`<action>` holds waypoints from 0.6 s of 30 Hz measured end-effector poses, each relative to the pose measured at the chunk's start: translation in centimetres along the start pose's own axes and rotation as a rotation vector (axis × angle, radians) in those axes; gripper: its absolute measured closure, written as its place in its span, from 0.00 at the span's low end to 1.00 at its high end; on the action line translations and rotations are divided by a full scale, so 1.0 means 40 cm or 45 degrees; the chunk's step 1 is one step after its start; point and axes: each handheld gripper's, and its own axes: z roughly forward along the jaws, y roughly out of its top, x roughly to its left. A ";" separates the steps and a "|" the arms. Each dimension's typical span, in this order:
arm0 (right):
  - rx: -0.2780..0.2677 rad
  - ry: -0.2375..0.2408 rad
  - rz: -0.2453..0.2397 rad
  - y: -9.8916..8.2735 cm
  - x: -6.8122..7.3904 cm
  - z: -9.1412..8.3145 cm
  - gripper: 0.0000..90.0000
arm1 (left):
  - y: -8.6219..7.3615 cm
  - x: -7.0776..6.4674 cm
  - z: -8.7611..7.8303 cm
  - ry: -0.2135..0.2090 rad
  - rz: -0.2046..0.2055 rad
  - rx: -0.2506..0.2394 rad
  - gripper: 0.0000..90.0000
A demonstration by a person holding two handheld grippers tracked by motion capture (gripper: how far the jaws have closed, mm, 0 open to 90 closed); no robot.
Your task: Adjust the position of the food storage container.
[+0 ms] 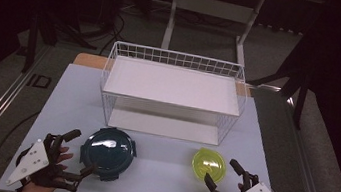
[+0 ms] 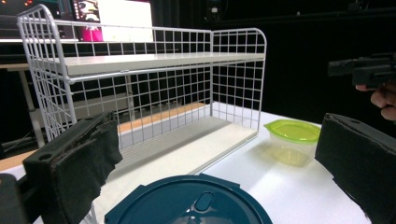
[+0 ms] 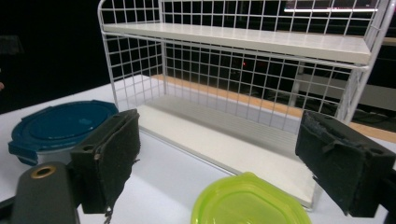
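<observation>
A pale grey-white table carries the scene, its top plain and matte, with a strip of bare wood showing along the far edge. Around it the room is dark: grey floor, black cables trailing across it, the white legs of another table frame behind, and dark stands at either side.

At the table's far half stands a white wire rack with two flat white shelves, open towards the person. In front of it, near the person's edge, two containers sit well apart: a round dark teal lidded container on the left and a smaller clear tub with a yellow-green lid on the right.

The left hand-held gripper rests low beside the teal container, its jaws spread wide on either side of the container's near rim, not pressing on it. The right hand-held gripper sits just before the yellow-green lidded tub, jaws likewise wide apart and holding nothing; in the right gripper view the lid lies between and below the two black pads.
</observation>
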 end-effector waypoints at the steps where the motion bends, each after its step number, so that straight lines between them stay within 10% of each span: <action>1: 0.004 0.007 0.007 0.000 0.001 0.002 0.14 | 0.001 0.000 -0.001 0.000 0.004 0.000 0.00; 13: 0.031 0.034 -0.034 0.020 0.040 0.039 0.12 | 0.005 -0.001 -0.003 -0.002 0.000 -0.014 0.00; 18: 0.096 0.030 -0.038 0.013 0.048 0.053 0.45 | 0.006 -0.010 -0.001 -0.011 0.023 -0.006 0.00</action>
